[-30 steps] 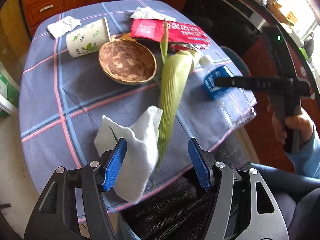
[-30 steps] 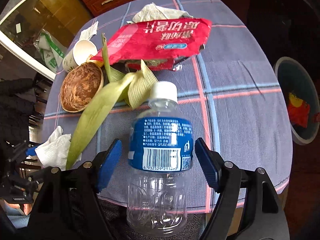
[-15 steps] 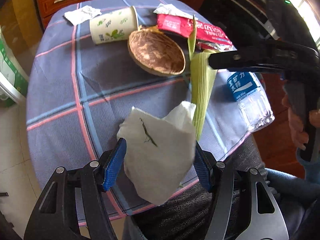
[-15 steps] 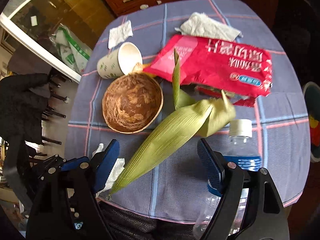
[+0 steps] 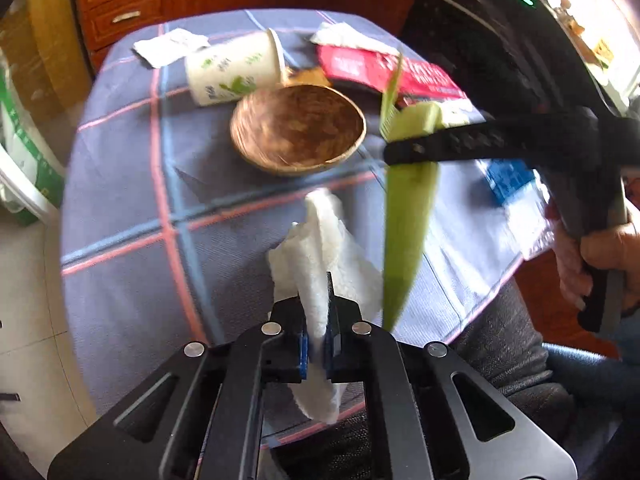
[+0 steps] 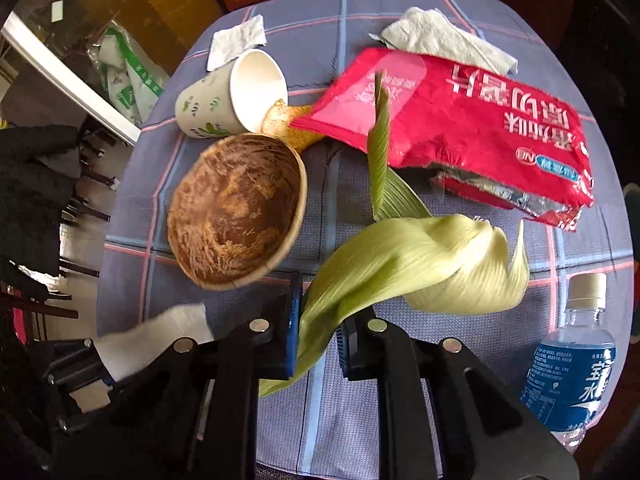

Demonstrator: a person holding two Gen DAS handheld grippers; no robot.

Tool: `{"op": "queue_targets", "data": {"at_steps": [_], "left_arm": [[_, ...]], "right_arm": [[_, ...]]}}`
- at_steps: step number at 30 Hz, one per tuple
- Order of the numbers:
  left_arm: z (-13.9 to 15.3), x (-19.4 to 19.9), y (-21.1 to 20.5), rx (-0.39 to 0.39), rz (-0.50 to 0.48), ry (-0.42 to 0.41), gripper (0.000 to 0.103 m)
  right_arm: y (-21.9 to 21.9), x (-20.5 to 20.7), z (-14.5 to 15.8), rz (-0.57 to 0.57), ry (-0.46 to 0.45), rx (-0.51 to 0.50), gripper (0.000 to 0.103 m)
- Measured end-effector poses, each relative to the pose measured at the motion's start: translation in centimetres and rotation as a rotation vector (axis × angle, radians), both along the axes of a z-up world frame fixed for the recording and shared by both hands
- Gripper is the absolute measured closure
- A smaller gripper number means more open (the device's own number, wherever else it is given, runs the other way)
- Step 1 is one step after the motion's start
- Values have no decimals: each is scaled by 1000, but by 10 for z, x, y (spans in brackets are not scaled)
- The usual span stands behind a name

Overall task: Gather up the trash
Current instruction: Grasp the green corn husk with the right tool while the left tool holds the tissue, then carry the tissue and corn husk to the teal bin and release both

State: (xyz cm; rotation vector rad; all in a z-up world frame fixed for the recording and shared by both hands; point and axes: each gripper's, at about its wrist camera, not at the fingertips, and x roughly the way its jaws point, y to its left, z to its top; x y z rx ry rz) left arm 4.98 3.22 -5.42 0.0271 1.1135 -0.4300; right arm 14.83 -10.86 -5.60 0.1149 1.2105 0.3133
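My left gripper [image 5: 316, 344] is shut on a crumpled white paper towel [image 5: 320, 248] at the near edge of the table. My right gripper [image 6: 318, 336] is shut on a green corn husk [image 6: 400, 264], near its lower end; the husk [image 5: 408, 216] hangs from it in the left wrist view. A plastic water bottle [image 6: 572, 364] with a blue label lies to the right of the right gripper.
On the blue checked tablecloth [image 6: 332, 32] lie a brown coconut-shell bowl [image 6: 236, 208], a tipped paper cup [image 6: 232, 96], a red snack bag [image 6: 460, 124] and two white napkins [image 6: 448, 40] [image 6: 236, 40]. Wooden drawers [image 5: 128, 8] stand behind. A white bin with green bags [image 5: 20, 160] stands left.
Both grippers have closed: the left on the paper towel, the right on the corn husk. The right gripper moved left, away from the water bottle.
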Motion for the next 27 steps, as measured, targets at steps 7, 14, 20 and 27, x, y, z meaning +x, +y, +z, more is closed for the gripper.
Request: {"op": "queue_targets", "data": {"at_steps": [7,14,20,27], "left_arm": [[7,11,23,42,78,-17,97],[55,3,2,6,5,-117,98],[115,15,-46,-36,-103,-239,97],[139,37,-134,-85,-273,-253,97]], "right_arm": [[-20,-14,70,11,-166,72,99],[-55,-21,130,-33,-294,123,99],[-107,-32,152,-117,-354,118,99],[-194,-52,149,-279,-367,54,99]]}}
